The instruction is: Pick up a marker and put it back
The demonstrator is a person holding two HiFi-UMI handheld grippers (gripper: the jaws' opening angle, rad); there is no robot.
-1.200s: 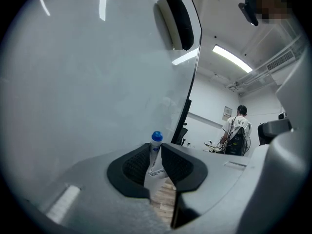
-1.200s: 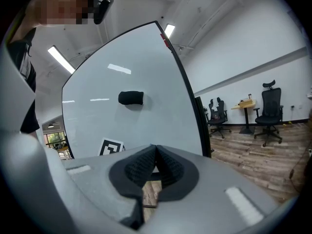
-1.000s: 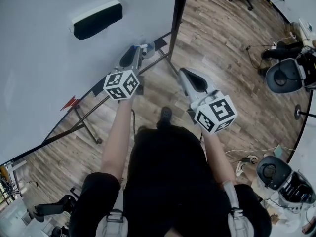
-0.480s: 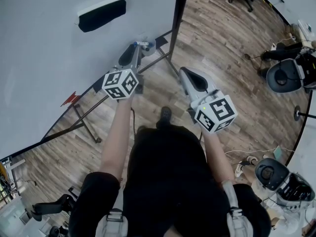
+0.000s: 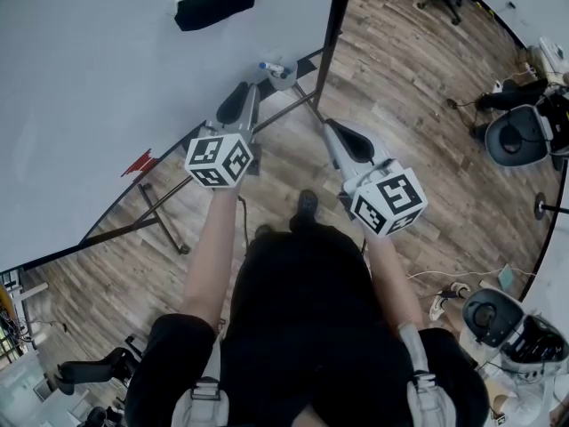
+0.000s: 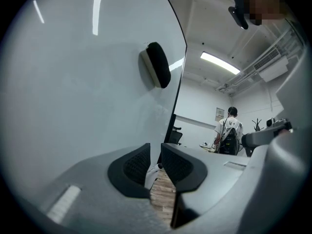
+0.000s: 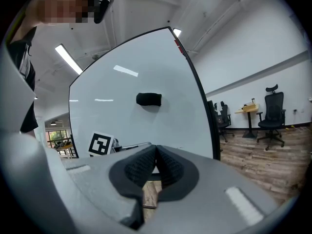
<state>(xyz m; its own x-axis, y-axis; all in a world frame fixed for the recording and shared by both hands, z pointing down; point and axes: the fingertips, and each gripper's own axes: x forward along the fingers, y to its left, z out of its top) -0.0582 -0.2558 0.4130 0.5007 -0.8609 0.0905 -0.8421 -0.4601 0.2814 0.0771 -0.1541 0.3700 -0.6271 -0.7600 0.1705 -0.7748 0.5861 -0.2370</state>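
Marker (image 5: 269, 67): long axis runs roughly 10 o'clock to 4 o'clock in the head view. The blue end points to 10 o'clock and the pale body slants down into a holder. No fingers touch it.
Marker place: at the whiteboard's (image 5: 98, 105) lower corner, beside the dark frame post (image 5: 329, 34). It is near the left gripper's tips, at 1 o'clock from them.
Holder (image 5: 284, 80): small pale cup on the whiteboard's stand. The marker is the only thing I can make out in it.
Left gripper (image 5: 242, 100): its fingers (image 6: 138, 162) stand a narrow slit apart and grip nothing. Floorboards and a pale shape too small to name show through the gap.
Right gripper (image 5: 338, 136): its fingers (image 7: 168, 167) are pressed together at the tips with nothing between them. It hangs over the wooden floor (image 5: 409, 105) at 4 o'clock from the marker, well apart from it.
Eraser (image 5: 215, 4): black, stuck on the whiteboard at 11 o'clock from the marker.
Writing: none readable. The cube (image 5: 220, 160) on the left gripper and the cube (image 5: 388, 201) on the right carry black-and-white square markers. A wall notice (image 6: 220, 114) in the left gripper view is too small to read.
Other: a small red thing (image 5: 138, 162) at the whiteboard's lower edge, at 8 o'clock from the left gripper.
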